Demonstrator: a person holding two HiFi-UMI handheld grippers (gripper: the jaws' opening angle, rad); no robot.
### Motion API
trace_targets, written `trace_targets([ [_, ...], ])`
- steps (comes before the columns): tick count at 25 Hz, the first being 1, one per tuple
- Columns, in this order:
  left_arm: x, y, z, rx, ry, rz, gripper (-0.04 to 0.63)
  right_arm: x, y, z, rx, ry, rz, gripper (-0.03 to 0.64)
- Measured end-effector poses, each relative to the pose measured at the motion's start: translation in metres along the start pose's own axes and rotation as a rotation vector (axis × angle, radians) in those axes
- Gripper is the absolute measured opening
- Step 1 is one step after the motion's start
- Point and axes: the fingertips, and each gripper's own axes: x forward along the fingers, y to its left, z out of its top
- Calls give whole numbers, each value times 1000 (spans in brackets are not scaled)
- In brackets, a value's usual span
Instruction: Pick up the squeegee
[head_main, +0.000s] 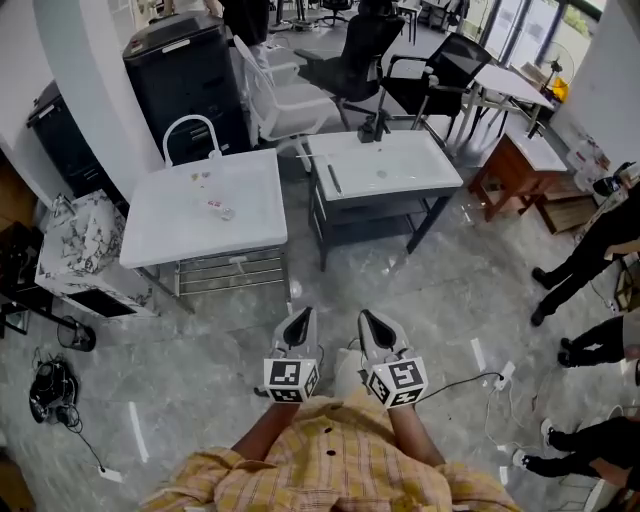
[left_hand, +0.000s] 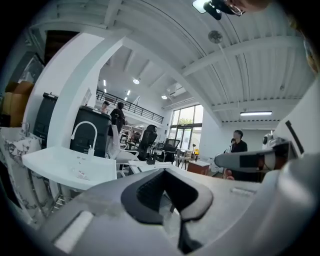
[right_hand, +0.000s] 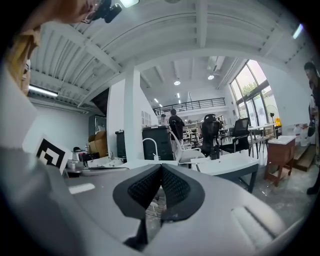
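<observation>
In the head view a thin dark bar, probably the squeegee (head_main: 333, 178), lies on the left part of the white-topped grey table (head_main: 400, 165), well ahead of me. Both grippers are held close to my body over the floor, far short of that table. My left gripper (head_main: 298, 320) is shut and holds nothing, and my right gripper (head_main: 373, 323) beside it is shut and holds nothing too. In the left gripper view the dark pads (left_hand: 150, 197) of the left gripper (left_hand: 166, 171) meet at the tip. In the right gripper view the right gripper (right_hand: 161, 168) has its ribbed pads (right_hand: 175, 190) pressed together.
A white sink table (head_main: 170, 225) with an arched faucet (head_main: 190, 128) stands left of the grey table. Behind are a black cabinet (head_main: 185, 70) and office chairs (head_main: 350, 55). A wooden side table (head_main: 520, 165) and people's legs (head_main: 585, 260) are at the right. Cables (head_main: 55, 390) lie on the floor.
</observation>
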Motion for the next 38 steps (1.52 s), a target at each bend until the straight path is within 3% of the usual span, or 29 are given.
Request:
trace_targets([
  [9, 23, 30, 3, -2, -4, 6, 2, 39, -9, -2, 23, 0, 5, -5],
  [15, 67, 57, 3, 13, 8, 29, 2, 88, -35, -10, 52, 15, 26, -5],
  [23, 171, 105, 9, 10, 39, 85, 0, 189, -104, -8, 91, 45, 38, -5],
  [32, 315, 137, 46, 42, 84, 109, 0, 314, -200, 34, 121, 67, 54, -5],
  [38, 382, 154, 51, 44, 108, 137, 1, 373, -245, 41, 112, 104, 73, -5],
])
